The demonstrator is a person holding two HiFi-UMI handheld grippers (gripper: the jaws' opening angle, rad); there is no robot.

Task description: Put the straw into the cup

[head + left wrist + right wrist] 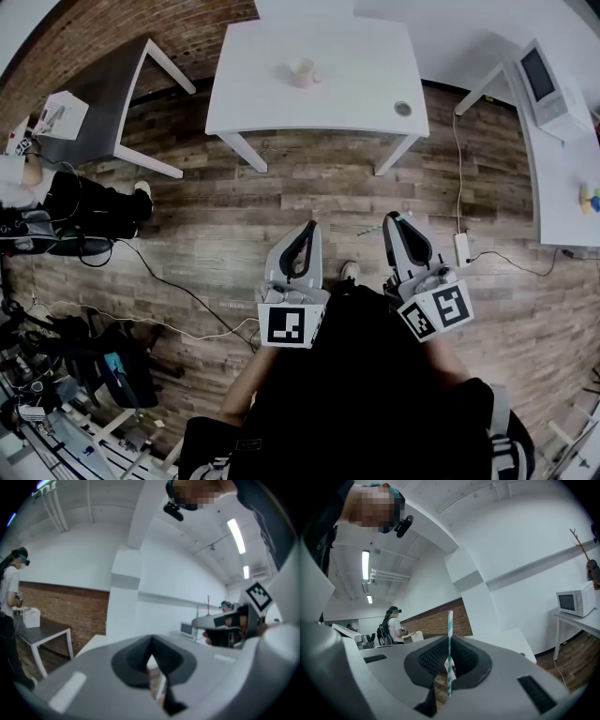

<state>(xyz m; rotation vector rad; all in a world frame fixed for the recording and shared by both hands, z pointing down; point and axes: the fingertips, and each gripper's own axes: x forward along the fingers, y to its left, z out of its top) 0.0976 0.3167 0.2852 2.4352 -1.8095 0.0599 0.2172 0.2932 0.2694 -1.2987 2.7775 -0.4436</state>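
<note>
A pale cup [302, 72] stands on the white table [356, 94] far ahead of me, and a small round grey object [402, 109] lies near that table's right edge. Both grippers are held close to my body over the wooden floor, well short of the table. My right gripper [394, 219] [449, 660] is shut on a teal-and-white striped straw [450, 639], which stands upright between its jaws. My left gripper [308, 229] [151, 654] is shut with nothing in it.
A grey table [112, 89] with a white box [64, 114] stands at the left, and a person sits beside it. A white counter [562, 187] with a microwave [548, 80] runs along the right. Cables and a power strip [461, 248] lie on the floor.
</note>
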